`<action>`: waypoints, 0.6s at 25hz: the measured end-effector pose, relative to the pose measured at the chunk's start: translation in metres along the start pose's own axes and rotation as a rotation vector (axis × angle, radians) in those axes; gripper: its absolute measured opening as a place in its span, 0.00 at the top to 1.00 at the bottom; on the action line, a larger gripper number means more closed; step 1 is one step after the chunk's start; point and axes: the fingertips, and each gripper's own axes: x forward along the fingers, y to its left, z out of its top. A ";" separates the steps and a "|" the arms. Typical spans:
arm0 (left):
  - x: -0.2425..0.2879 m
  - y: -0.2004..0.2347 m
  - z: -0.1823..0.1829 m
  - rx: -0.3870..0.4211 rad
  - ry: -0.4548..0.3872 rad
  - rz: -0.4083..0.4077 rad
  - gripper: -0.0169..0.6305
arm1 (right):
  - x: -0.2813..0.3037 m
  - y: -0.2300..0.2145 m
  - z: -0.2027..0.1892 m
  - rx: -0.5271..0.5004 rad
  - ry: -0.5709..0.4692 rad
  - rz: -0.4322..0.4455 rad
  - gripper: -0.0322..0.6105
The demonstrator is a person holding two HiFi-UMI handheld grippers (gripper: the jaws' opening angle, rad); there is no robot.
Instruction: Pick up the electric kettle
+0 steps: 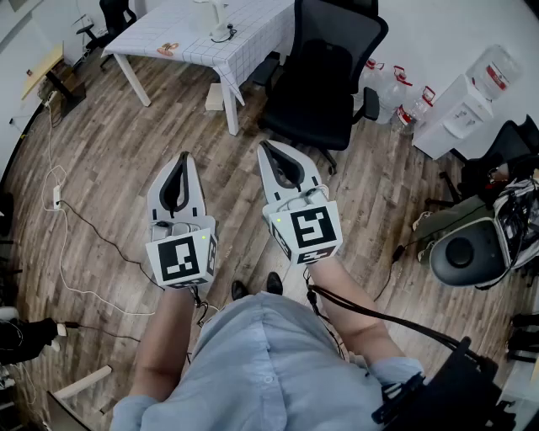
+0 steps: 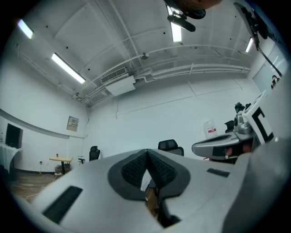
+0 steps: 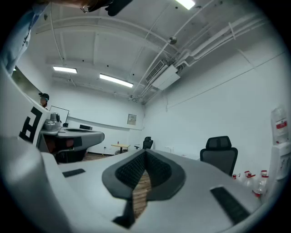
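No electric kettle can be made out for certain. A small white object [image 1: 221, 23] stands on the white table [image 1: 173, 29] at the top, too far off to identify. My left gripper [image 1: 184, 158] and right gripper [image 1: 264, 146] are held side by side at waist height over the wooden floor, both pointing forward. Each pair of jaws meets at the tip with nothing between them. In the left gripper view the left gripper [image 2: 147, 154] is shut against the far white wall. In the right gripper view the right gripper [image 3: 145, 154] is likewise shut and empty.
A black office chair [image 1: 324, 76] stands just beyond the gripper tips. A water dispenser [image 1: 467, 105] and several water bottles [image 1: 396, 88] line the right wall. A black round device [image 1: 467, 248] sits at the right. Cables [image 1: 76, 223] trail across the floor at the left.
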 end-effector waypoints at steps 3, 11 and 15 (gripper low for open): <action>-0.001 0.000 0.000 0.001 -0.002 0.004 0.98 | -0.001 0.000 0.000 0.000 -0.003 0.000 0.95; 0.010 -0.008 -0.005 0.010 0.012 0.022 0.98 | 0.001 -0.015 -0.007 0.009 -0.003 0.017 0.95; 0.018 -0.017 -0.008 0.018 0.016 0.029 0.98 | 0.002 -0.024 -0.010 0.082 -0.033 0.068 0.95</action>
